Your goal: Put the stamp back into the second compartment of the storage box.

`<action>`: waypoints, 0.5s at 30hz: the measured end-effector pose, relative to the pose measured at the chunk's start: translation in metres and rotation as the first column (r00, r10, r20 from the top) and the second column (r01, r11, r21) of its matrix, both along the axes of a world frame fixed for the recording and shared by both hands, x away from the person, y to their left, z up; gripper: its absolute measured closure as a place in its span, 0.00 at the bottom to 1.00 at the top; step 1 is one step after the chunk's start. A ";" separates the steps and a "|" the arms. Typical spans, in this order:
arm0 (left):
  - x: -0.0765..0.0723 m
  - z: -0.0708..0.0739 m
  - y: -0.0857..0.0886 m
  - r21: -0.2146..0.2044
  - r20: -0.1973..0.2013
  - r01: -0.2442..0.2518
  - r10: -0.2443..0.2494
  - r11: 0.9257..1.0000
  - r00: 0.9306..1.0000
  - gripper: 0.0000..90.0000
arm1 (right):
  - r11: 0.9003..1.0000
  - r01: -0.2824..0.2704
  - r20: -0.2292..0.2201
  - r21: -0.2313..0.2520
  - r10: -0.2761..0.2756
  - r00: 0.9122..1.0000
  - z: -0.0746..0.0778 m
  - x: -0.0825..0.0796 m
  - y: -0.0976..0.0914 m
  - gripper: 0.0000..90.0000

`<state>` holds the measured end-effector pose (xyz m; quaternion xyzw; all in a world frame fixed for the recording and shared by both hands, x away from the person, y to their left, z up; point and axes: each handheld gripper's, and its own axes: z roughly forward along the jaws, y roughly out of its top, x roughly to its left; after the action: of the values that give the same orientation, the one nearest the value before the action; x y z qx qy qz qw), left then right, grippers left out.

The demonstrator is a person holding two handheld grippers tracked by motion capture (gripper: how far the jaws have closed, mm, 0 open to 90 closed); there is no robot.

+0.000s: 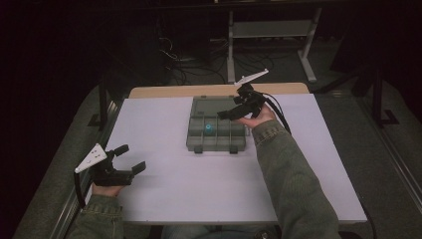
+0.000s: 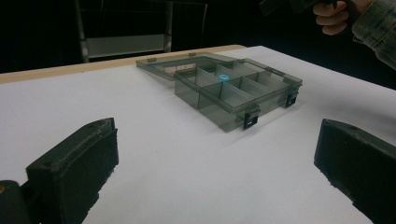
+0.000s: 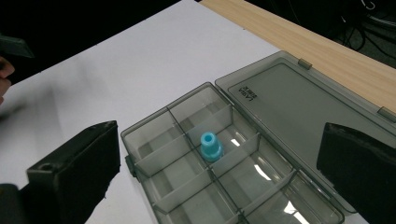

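A smoky grey compartment box (image 1: 217, 147) lies open at the table's far middle, its lid (image 1: 214, 105) folded flat behind it. A small blue cap-like piece (image 1: 208, 129) stands in one of its inner compartments. My right gripper (image 1: 228, 108) hovers open above the box's right side; in the right gripper view the blue piece (image 3: 210, 146) sits between the spread jaws, well below them, with the box rim (image 3: 154, 119) and lid (image 3: 289, 107) in sight. My left gripper (image 1: 132, 157) is open and empty near the front left, pointed at the box (image 2: 212, 112) and its blue piece (image 2: 223, 77).
The white table top (image 1: 199, 184) ends in a wooden strip (image 1: 164, 91) at the far edge. Beyond it are a metal frame (image 1: 271, 30) and cables on a dark floor. The person's right hand (image 2: 334, 18) shows at the upper right of the left gripper view.
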<state>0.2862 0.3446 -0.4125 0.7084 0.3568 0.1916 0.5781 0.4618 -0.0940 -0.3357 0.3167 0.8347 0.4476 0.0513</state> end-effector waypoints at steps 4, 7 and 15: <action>0.000 0.000 -0.001 -0.007 0.000 0.005 -0.005 1.000 1.000 0.00 | 1.000 0.003 0.009 0.003 -0.003 1.000 0.001 -0.006 -0.003 0.00; 0.000 0.000 -0.001 -0.005 0.001 0.003 -0.003 1.000 1.000 0.00 | 1.000 0.008 0.015 0.005 -0.008 1.000 0.000 -0.010 -0.007 0.00; 0.000 0.000 -0.001 0.004 -0.003 0.001 -0.001 1.000 1.000 0.00 | 0.999 0.019 0.019 0.037 -0.019 1.000 -0.007 -0.022 -0.021 0.00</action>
<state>0.2860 0.3438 -0.4125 0.7101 0.3570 0.1908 0.5760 0.4400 -0.1146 -0.3423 0.3211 0.8228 0.4654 0.0581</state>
